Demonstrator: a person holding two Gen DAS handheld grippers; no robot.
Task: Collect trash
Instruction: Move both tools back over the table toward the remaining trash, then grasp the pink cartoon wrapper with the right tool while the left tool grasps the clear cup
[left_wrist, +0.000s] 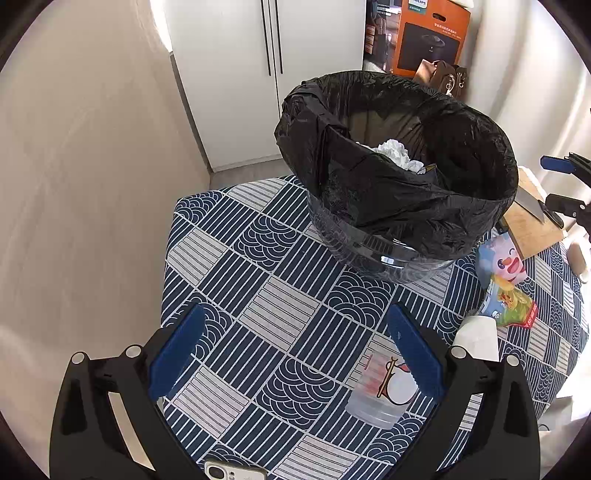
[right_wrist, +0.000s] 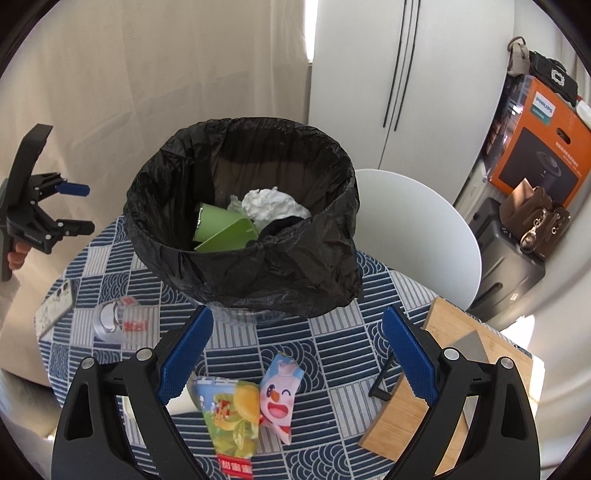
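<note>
My left tongs (left_wrist: 293, 354) are spread wide with nothing between their ribbed blue pads, hovering over the desk (left_wrist: 236, 258), whose cloth is a navy-and-white patchwork of stripes and wave scales. At the bottom edge a white phone (left_wrist: 234, 472) is cut off so that only its camera end shows. Just inside my right-hand pad lies a clear plastic cup (left_wrist: 384, 391) on its side, printed with a cartoon figure; the pad hides part of its rim.

My right tongs (right_wrist: 297, 354) are equally wide and empty. Below them lie the crinkled snack wrappers (right_wrist: 255, 406), glossy and bright, one with fruit, one with a smiling cartoon face; their lower end runs out of view. A white paper piece (right_wrist: 181, 404) is mostly hidden behind my left pad. To the right a bamboo cutting board (right_wrist: 424, 398) carries a cleaver whose blade is partly hidden by my finger.

Farther on stands the trash bin (right_wrist: 251, 266), a clear tub lined with a wrinkled black bag folded over its rim. Inside sit a folded green carton (right_wrist: 225, 229) and crumpled white tissue (right_wrist: 273, 205); what is beneath them I cannot make out. Beyond are a white chair back (right_wrist: 413, 229), white cabinet doors (right_wrist: 399, 74) and an orange box (right_wrist: 543, 147).
</note>
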